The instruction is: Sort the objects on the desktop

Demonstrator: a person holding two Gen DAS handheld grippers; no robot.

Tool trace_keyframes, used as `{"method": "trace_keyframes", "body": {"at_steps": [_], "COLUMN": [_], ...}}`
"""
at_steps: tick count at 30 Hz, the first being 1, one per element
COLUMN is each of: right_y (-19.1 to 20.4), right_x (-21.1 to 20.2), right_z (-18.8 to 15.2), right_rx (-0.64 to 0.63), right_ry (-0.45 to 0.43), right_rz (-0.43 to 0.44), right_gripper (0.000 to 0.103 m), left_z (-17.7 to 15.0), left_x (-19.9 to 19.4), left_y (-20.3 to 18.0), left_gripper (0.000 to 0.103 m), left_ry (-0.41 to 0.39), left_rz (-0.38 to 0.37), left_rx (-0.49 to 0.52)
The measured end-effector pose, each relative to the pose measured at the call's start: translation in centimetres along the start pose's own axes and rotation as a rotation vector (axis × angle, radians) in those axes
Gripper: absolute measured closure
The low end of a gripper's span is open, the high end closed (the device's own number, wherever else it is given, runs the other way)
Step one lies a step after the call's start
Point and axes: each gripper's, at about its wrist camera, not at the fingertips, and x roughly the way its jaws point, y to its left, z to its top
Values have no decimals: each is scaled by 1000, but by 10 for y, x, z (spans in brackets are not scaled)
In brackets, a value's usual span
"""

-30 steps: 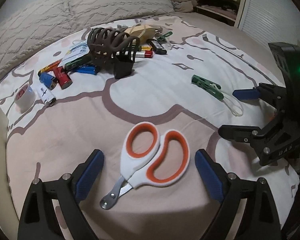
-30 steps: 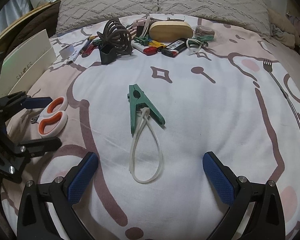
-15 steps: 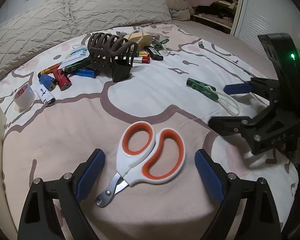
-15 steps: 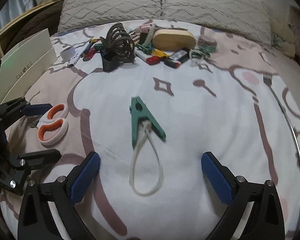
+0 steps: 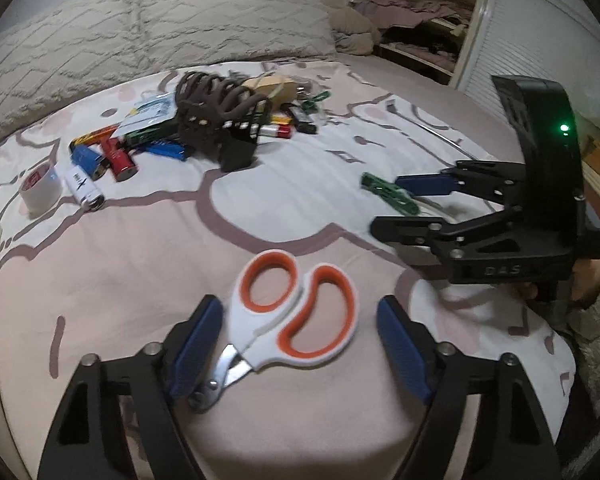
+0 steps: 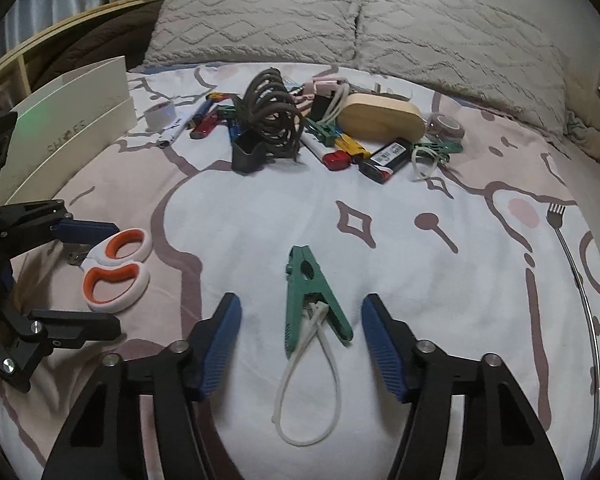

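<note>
White scissors with orange handles (image 5: pixel 296 316) lie on the bed between the open fingers of my left gripper (image 5: pixel 300 344); the blades point toward the left finger. They also show in the right wrist view (image 6: pixel 114 268), beside the left gripper (image 6: pixel 80 276). A green clothes peg with a white cord loop (image 6: pixel 310 296) lies between the open fingers of my right gripper (image 6: pixel 302 344). In the left wrist view the peg (image 5: pixel 388 194) sits by the right gripper (image 5: pixel 408 208).
A pile at the back holds a brown hair claw (image 6: pixel 272 116), lighters, markers, a wooden oval case (image 6: pixel 380 118) and tape roll (image 5: pixel 40 188). A white shoe box (image 6: pixel 60 128) stands left. A telescopic fork (image 6: pixel 572 264) lies right. Pillows line the headboard.
Both grippers have moved forward and lower: the scissors now sit between the left fingers, and the peg now sits between the right fingers. Both have narrowed somewhat.
</note>
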Motion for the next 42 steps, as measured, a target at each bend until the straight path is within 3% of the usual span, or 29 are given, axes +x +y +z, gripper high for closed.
{"method": "trace_keyframes", "body": {"at_steps": [3, 8, 10, 23, 29, 32, 42], "right_y": [8, 17, 16, 2, -8, -6, -5], "right_x": [-2, -5, -5, -2, 1, -1, -5], "right_z": [-1, -3, -3, -2, -1, -2, -3], "right_rx": [-37, -81, -77, 7, 103, 104, 84], "right_ry": [-16, -34, -37, -18, 9, -1, -34], "right_rz": [-16, -38, -34, 37, 82, 77, 56], "right_gripper": [55, 68, 72, 71, 71, 71, 71], "left_z": [0, -1, -1, -1, -1, 0, 1], "left_x": [1, 0, -1, 3, 6, 6, 5], "left_y": [-2, 3, 5, -4, -8, -8, -11], "left_gripper": [26, 39, 39, 36, 33, 39, 39], "left_ry": [5, -5, -5, 14, 27, 26, 28], "left_rz": [4, -2, -7, 58, 83, 101, 134], "left_rx": [13, -21, -31, 28, 53, 43, 35]}}
